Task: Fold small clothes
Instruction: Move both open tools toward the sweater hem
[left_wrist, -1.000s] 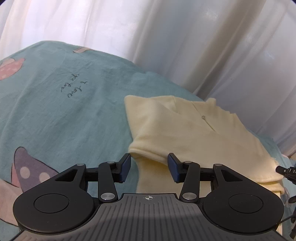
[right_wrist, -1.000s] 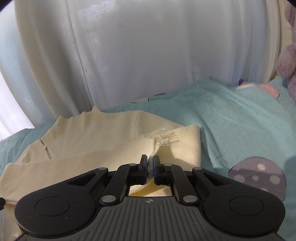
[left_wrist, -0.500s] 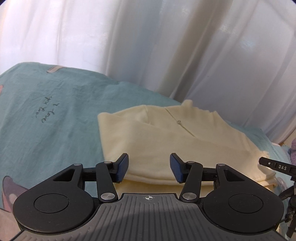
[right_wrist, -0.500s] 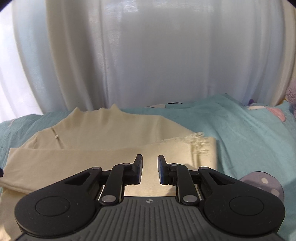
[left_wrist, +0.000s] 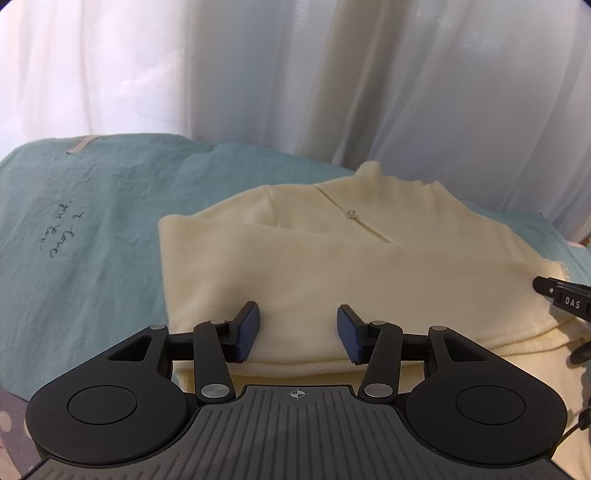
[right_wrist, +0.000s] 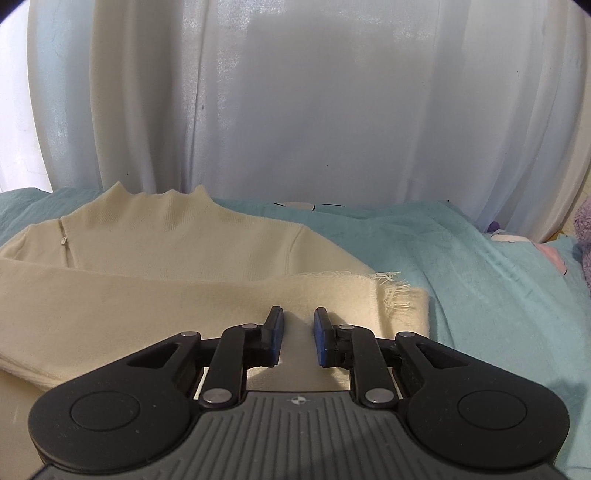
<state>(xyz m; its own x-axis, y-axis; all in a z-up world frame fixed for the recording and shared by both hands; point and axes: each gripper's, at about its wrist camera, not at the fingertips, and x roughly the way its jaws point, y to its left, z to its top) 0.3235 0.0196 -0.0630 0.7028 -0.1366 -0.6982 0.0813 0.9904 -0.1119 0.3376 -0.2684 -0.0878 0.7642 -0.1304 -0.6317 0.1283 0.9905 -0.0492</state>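
Note:
A cream sweater (left_wrist: 332, 266) lies flat on the teal bedsheet (left_wrist: 92, 240), collar toward the curtain, one sleeve folded across its chest. My left gripper (left_wrist: 297, 314) hovers open over the folded sleeve near the sweater's left side, nothing between its blue pads. In the right wrist view the sweater (right_wrist: 147, 288) fills the left half, and the sleeve's fringed cuff (right_wrist: 391, 288) rests at its right edge. My right gripper (right_wrist: 297, 317) stands just above the sleeve beside that cuff, jaws parted by a narrow gap with no cloth pinched. Its tip (left_wrist: 561, 299) shows at the left view's right edge.
White curtains (right_wrist: 295, 110) hang close behind the bed. The teal sheet (right_wrist: 480, 277) stretches to the right of the sweater, with a purple plush toy (right_wrist: 585, 229) at the far right. Handwriting is printed on the sheet (left_wrist: 62, 236) left of the sweater.
My right gripper has let go of the fringed cuff, and the sleeve now lies flat across the sweater. Both grippers rolled level; the left one shifted right over the sweater.

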